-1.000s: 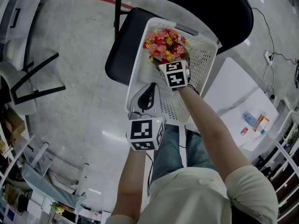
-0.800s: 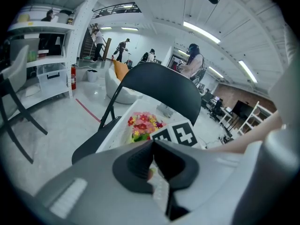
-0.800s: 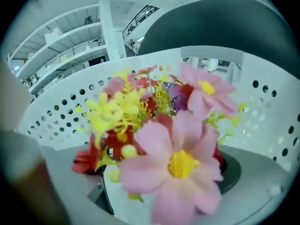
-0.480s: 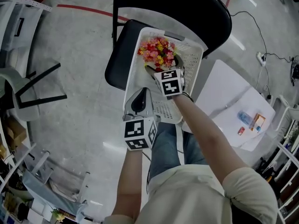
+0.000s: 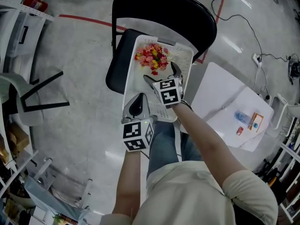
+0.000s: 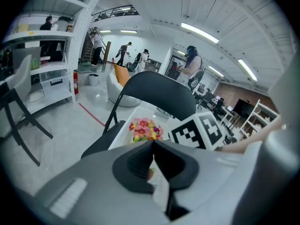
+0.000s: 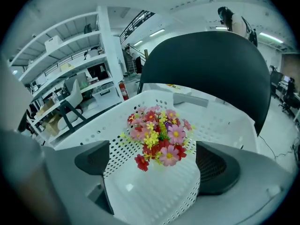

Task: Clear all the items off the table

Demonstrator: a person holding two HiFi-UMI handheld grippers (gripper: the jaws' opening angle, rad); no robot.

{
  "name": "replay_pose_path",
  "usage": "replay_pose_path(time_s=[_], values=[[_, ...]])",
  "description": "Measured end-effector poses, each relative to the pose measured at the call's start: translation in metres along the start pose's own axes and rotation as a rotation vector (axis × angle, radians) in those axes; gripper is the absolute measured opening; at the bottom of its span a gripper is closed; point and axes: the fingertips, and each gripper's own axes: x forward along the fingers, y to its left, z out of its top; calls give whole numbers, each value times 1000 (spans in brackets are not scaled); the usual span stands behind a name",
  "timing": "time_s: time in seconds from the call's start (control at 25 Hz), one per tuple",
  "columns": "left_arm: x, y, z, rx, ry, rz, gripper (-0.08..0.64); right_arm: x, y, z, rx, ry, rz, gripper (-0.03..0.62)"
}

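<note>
The grey floor (image 5: 75, 55) is shiny, with a red line (image 5: 89, 21) across it. A black chair (image 5: 164, 8) stands there. White shelves (image 6: 51, 68) fill one side. Long lights (image 6: 201, 32) glow overhead.

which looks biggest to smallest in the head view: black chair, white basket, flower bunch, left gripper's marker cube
1. black chair
2. white basket
3. flower bunch and left gripper's marker cube: about alike. The cube is nearer the camera, so I won't rank them.
</note>
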Motion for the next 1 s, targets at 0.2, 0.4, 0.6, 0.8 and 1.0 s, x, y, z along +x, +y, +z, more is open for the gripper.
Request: replay_pose_path(time_s=[0.2, 0.4, 0.6, 0.8, 1.0], values=[[-9, -8, 2, 16, 2, -6, 9, -29, 2, 3, -1, -16, 14, 563], [-19, -15, 5, 21, 1, -7, 9, -60, 6, 6, -15, -31, 32, 561], [-31, -25, 7, 31, -1, -17, 9, -94, 5, 10, -49, -59, 21, 452], [-41, -40, 6, 62, 5, -41, 9, -129, 6, 16, -49, -99, 28, 261], [-51, -53, 6, 76, 3, -50, 9, -162, 1, 19, -37, -132, 7, 7]])
